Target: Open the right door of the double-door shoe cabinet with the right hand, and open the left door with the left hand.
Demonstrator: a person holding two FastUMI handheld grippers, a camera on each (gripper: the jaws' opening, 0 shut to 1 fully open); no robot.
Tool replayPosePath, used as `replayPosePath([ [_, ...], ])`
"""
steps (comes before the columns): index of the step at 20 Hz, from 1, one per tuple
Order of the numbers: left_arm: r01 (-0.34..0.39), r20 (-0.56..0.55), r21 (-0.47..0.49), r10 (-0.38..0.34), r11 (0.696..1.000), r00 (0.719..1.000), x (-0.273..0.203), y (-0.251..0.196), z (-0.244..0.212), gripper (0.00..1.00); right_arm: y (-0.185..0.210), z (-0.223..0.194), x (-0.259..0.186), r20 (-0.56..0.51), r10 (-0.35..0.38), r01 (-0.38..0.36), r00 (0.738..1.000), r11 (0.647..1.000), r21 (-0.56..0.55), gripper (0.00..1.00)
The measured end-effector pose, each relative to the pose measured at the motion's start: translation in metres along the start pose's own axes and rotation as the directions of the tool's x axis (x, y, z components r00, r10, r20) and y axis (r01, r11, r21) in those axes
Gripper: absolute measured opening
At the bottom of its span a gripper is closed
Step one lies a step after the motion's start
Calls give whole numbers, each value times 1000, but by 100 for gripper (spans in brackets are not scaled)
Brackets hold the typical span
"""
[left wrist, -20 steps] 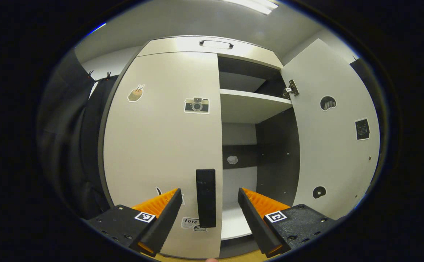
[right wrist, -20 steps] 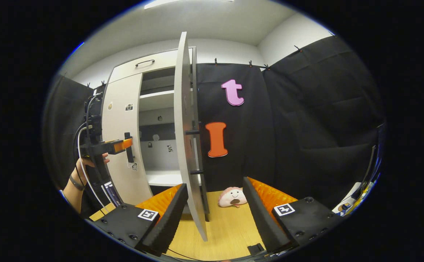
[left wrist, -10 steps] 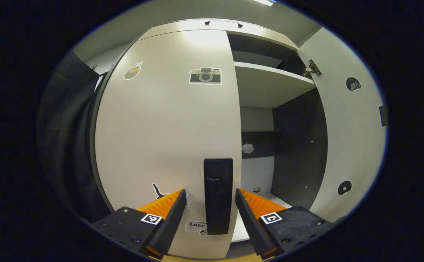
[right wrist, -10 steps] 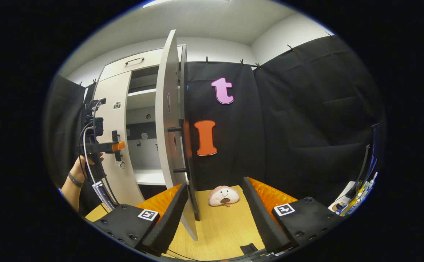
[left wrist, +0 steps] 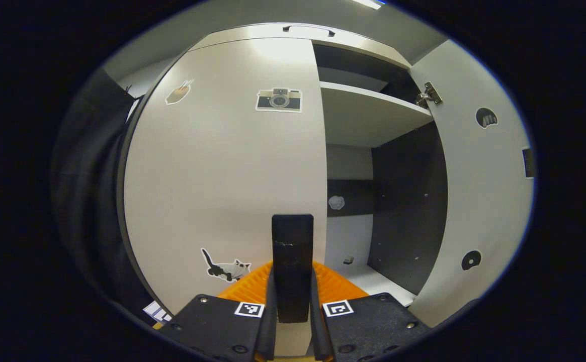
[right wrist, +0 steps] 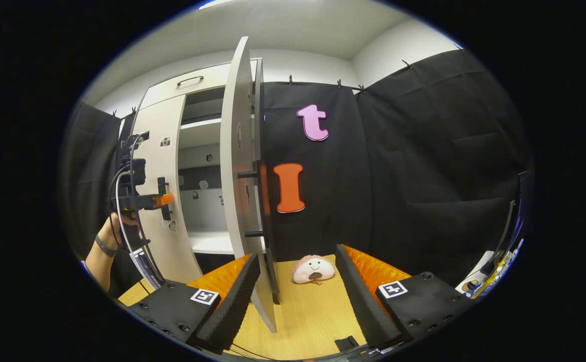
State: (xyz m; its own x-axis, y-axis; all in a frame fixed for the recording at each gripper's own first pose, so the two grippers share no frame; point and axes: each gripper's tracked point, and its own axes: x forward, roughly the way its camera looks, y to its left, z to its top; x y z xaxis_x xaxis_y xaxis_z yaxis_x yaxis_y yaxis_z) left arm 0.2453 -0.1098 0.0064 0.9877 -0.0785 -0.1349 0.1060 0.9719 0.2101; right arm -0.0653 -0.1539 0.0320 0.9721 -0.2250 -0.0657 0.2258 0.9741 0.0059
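Note:
The left door [left wrist: 222, 171] of the pale shoe cabinet stands closed, stickers on its face. Its black vertical handle [left wrist: 293, 251] sits between my left gripper's fingers, and my left gripper [left wrist: 291, 306] is shut on it. The right door [left wrist: 479, 191] is swung wide open, baring a shelf [left wrist: 373, 108] and a dark interior. In the right gripper view the right door [right wrist: 240, 176] is edge-on, its black handle [right wrist: 261, 203] on the outer face. My right gripper [right wrist: 297, 294] is open, just in front of the door's lower edge. Farther left, a hand [right wrist: 121, 221] holds the left gripper [right wrist: 158, 200] at the left door [right wrist: 161, 166].
A pink plush toy [right wrist: 313, 269] lies on the wooden floor [right wrist: 313, 317] against the black cloth wall, right of the open door. A drawer with a handle [left wrist: 307, 29] tops the cabinet. Cables hang from the left gripper.
My left gripper has moved in around the left door's handle and shut on it. The right gripper stays open near the opened right door, with only a slight shift of view.

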Motion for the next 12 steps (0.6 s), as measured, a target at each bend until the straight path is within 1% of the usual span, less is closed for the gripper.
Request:
replayPosePath([
  [3, 31, 13, 37, -31, 999, 999, -2, -2, -1, 29, 5, 0, -6, 4, 8, -8, 1000, 1000, -5, 99],
  [6, 71, -20, 17, -71, 997, 997, -4, -2, -3, 27, 10, 0, -12, -1, 17, -17, 1000, 1000, -20, 99],
  [10, 156, -38, 11, -156, 988, 987, -19, -1, -3, 22, 19, 5, -20, 2, 29, -29, 1000, 999, -33, 100],
  [12, 182, -34, -16, -183, 983, 983, -25, 3, -5, 23, 27, 6, -24, 9, 43, -43, 999, 998, -42, 99],
])
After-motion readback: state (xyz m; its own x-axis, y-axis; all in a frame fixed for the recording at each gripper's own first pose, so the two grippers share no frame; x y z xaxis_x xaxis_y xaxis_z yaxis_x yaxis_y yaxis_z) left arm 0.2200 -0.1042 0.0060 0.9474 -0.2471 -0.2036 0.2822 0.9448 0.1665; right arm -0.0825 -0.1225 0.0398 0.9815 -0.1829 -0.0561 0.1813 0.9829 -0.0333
